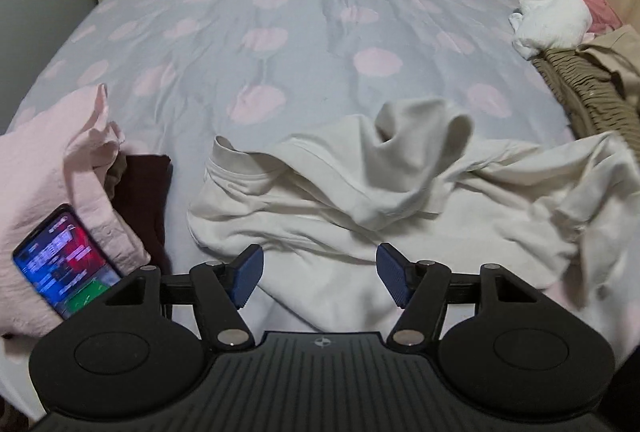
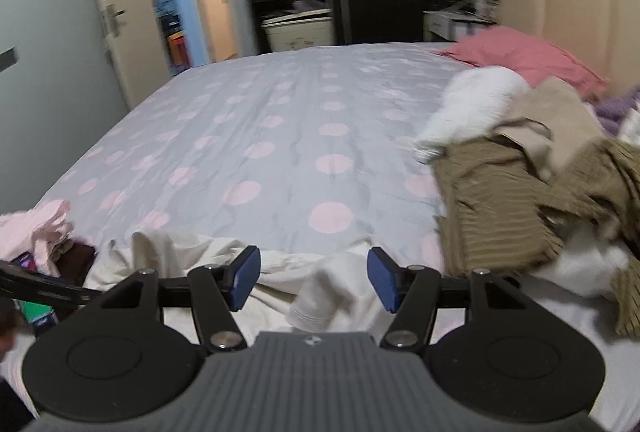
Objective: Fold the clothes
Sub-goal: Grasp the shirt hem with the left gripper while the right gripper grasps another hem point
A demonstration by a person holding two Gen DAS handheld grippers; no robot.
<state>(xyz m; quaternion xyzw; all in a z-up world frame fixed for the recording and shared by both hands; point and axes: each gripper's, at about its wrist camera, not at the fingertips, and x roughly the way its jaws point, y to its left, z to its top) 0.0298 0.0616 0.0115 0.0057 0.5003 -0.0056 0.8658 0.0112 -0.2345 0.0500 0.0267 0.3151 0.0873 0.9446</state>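
Note:
A crumpled cream garment [image 1: 360, 192] lies at the near edge of the bed, its ribbed hem turned up at the left. My left gripper [image 1: 320, 278] is open and empty, hovering just above the garment's near part. In the right wrist view the same cream garment [image 2: 312, 272] lies under and in front of my right gripper [image 2: 314, 278], which is open and empty, a little above the cloth.
The bed [image 1: 280, 12] has a grey sheet with pink dots. A pink cloth [image 1: 52, 168], a dark maroon garment [image 1: 144, 192] and a lit phone [image 1: 64, 264] lie at the left. Olive striped [image 2: 500, 208], tan and white clothes [image 2: 476, 104] are piled at the right by a pink pillow [image 2: 528, 56].

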